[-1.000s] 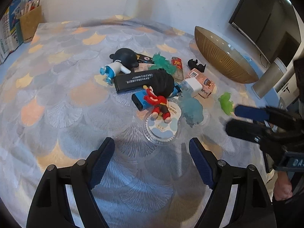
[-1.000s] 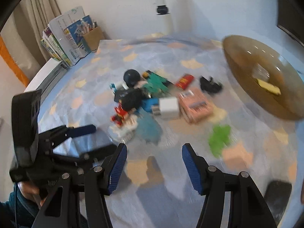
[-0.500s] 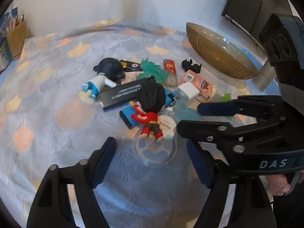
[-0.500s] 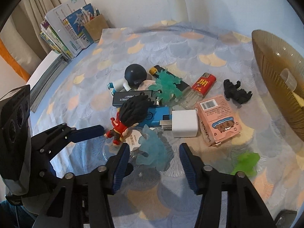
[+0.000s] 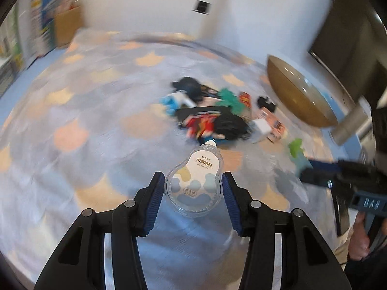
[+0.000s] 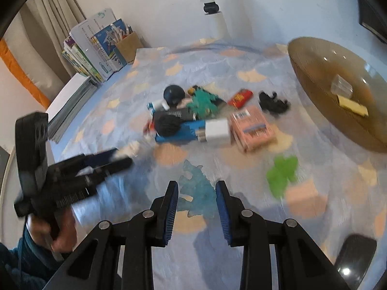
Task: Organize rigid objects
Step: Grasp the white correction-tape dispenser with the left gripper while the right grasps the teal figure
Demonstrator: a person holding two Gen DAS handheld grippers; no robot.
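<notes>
1. Left gripper pinches the clear correction tape case at its wide end, lifted off the cloth.
2. Right gripper is closed onto the pale blue dinosaur.
3. Advice: carry both level to the brown bowl; release low.
4. Motion blur obscures the toy pile; pad contact on the dinosaur is uncertain.

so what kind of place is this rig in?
Probably a home room, with a table as workspace: patterned tablecloth, books and pen holder stacked against the wall, and toy clutter beside a brown bowl.
</notes>
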